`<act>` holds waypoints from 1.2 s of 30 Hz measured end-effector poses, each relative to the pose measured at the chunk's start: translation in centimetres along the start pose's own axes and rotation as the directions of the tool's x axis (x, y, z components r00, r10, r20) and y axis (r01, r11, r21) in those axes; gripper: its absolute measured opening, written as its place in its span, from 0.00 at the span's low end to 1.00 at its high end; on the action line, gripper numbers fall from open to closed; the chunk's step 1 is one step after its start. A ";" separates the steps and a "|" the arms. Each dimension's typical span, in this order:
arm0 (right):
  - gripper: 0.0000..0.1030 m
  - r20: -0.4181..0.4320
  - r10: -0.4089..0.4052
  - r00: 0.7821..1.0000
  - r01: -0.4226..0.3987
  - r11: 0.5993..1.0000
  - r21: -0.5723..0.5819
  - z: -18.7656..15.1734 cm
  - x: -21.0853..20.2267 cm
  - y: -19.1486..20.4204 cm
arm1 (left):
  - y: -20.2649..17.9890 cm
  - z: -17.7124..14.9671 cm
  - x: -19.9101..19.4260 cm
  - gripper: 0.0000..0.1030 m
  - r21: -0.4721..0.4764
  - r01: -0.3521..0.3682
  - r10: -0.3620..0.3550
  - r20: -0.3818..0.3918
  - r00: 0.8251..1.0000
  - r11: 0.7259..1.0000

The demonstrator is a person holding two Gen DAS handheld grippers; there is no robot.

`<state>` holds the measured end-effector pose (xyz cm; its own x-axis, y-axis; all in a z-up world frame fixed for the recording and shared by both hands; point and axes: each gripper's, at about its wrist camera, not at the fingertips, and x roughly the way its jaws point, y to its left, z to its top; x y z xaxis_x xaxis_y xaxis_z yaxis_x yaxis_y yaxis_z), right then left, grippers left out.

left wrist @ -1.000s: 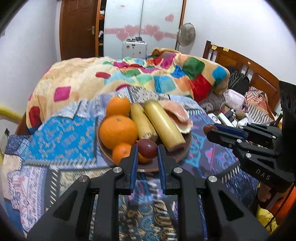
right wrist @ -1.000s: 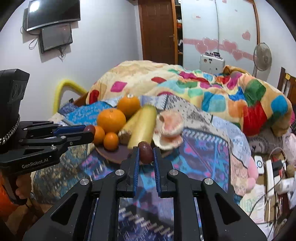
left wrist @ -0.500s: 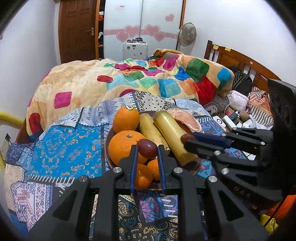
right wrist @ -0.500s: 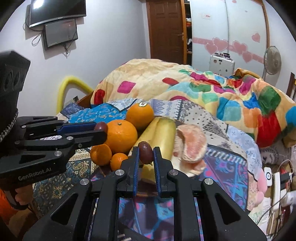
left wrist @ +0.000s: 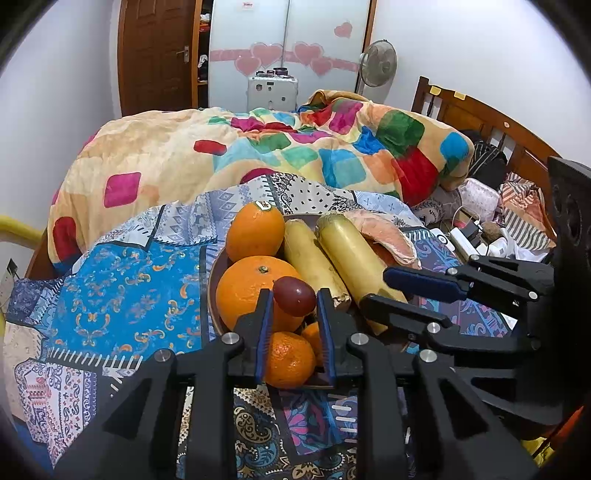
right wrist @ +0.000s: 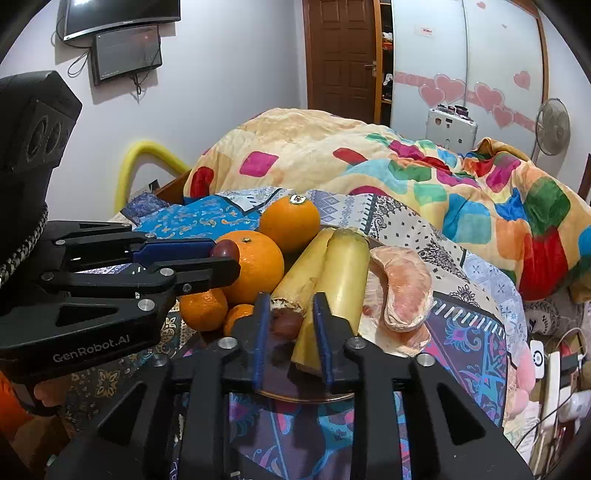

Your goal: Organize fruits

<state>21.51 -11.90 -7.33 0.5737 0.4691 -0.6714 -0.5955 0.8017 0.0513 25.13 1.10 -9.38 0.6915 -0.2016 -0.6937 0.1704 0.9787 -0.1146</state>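
Now both tongs over the fruit plate on the bed. Left tongs opening, grape between the pads; right tongs opening, second grape low between them on the plate.

We are in a home bedroom: a bed with a wooden headboard at 2 o'clock, a patchwork quilt, a sliding wardrobe with heart stickers at 12 o'clock, a standing fan, and a wall-mounted television at 10 o'clock.
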 end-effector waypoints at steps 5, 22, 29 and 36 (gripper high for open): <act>0.25 0.009 -0.005 1.000 0.005 1.000 0.011 0.0 -0.5 -0.2 | 0.3 0.0 -0.4 0.27 -0.009 -0.015 0.015 0.013 1.000 1.000; 0.25 0.285 -0.075 0.956 0.056 0.996 0.072 1.4 -14.0 2.0 | -3.1 -1.3 -16.1 0.32 -0.031 -0.078 0.084 0.327 0.941 0.996; 0.33 0.441 -0.106 0.891 0.080 0.994 0.077 0.0 -21.3 4.7 | -5.8 -3.8 -23.2 0.55 -0.040 -0.132 0.135 0.480 0.867 0.990; 0.61 0.533 -0.148 0.833 0.128 0.989 0.073 -1.9 -24.7 7.5 | -7.4 -6.5 -27.7 0.70 -0.057 -0.153 0.158 0.555 0.817 0.987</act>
<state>1.80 -18.12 8.28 0.8657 0.4698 -0.1729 -0.4740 0.8803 0.0188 0.15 -0.27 6.11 0.9812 -0.0314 -0.1903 0.0227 0.9986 -0.0475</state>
